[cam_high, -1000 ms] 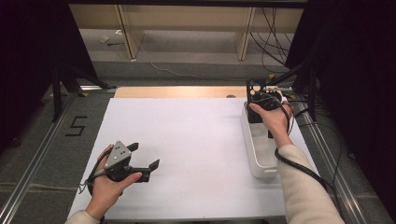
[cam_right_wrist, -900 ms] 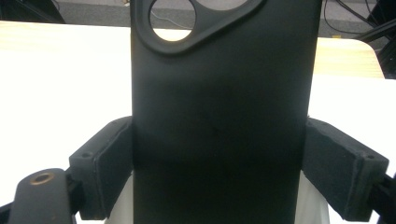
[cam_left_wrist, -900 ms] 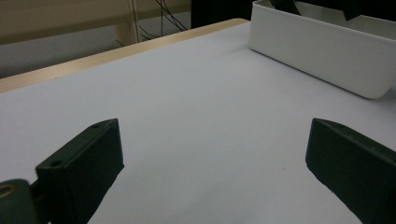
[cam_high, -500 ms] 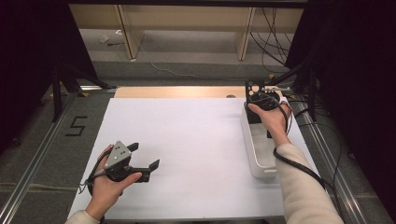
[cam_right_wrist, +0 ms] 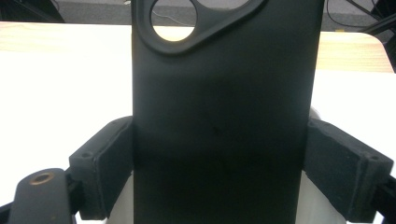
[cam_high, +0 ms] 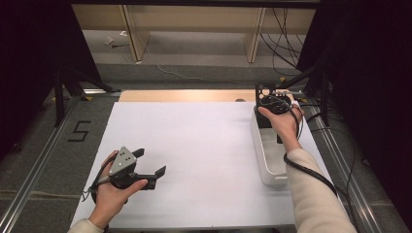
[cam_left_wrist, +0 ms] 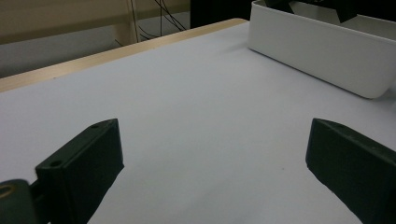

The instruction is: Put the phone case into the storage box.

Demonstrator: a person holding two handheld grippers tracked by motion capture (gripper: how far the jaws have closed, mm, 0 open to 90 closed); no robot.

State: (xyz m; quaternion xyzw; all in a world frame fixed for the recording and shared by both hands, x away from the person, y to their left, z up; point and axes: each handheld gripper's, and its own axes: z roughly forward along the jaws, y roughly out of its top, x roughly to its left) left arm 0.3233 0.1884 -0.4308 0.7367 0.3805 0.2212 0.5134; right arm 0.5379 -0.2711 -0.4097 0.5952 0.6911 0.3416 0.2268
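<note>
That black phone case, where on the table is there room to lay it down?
The white sheet lies bare between the left gripper and the white bin. It is crowded at the bin's far end, where the right gripper clamps the phone case.

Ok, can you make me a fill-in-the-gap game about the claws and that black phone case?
1. The right claw is shut on a black phone ____.
2. The case is held over the far end of the white ____.
3. The left claw is ____, holding nothing.
4. The bin sits at the ____ side of the table.

Missing words: case; bin; open; right
</note>
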